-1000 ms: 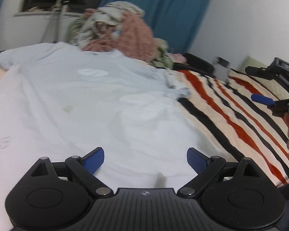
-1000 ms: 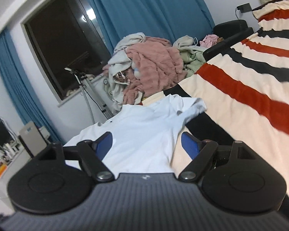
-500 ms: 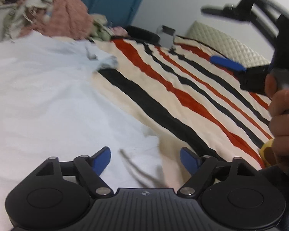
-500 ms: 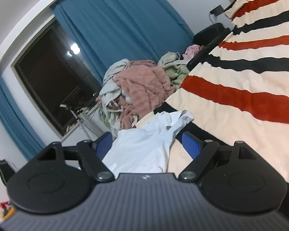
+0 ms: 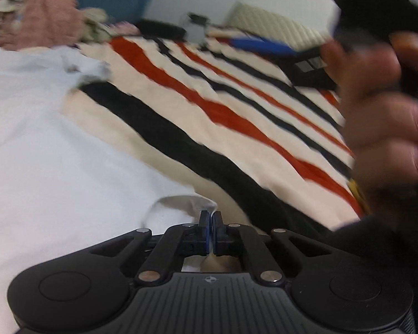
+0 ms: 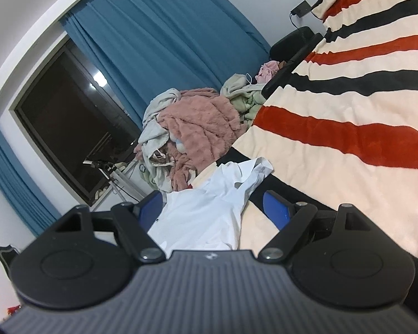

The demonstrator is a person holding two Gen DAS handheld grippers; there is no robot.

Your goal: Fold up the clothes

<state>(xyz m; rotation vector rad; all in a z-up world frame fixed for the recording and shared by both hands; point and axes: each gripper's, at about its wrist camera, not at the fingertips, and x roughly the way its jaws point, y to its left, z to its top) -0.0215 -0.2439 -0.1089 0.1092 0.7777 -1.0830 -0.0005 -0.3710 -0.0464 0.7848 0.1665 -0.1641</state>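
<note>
- Found the left gripper (image 5: 210, 217) at 6 o'clock of its own view, jaws just closed, pads pressed together and clenched on a corner of the white shirt's hem.
- Noted a small fold of that hem curled up just past the pads, toward 11 o'clock from them.
- Saw the shirt (image 5: 55, 153) spread flat from 6 o'clock out to 10 o'clock, lying on the striped blanket (image 5: 181, 111), with a crumpled sleeve at its far edge near 10 o'clock.
- Traced the blanket's cream, black and red stripes running from 5 o'clock up toward 12 o'clock, beside the shirt.
- Caught the person's right hand (image 5: 381, 128) at 3 o'clock, blurred, above the blanket, wrapped round a black handle; made out one blue finger (image 5: 259, 44) of that tool pointing toward 12 o'clock.
- In the right wrist view, found the right gripper (image 6: 213, 208) at 6 o'clock with jaws released and wide apart, nothing pinched, no pad visibly touching cloth.
- Saw the shirt framed between those blue pads, farther off, its sleeve reaching toward 1 o'clock on the blanket.
- Spotted a heap of clothes (image 6: 197, 133), pink and grey, beyond the shirt near the centre.
- Made out blue curtains (image 6: 158, 55) at 12 o'clock and a dark window (image 6: 69, 125) at 9 o'clock, farthest back.
</note>
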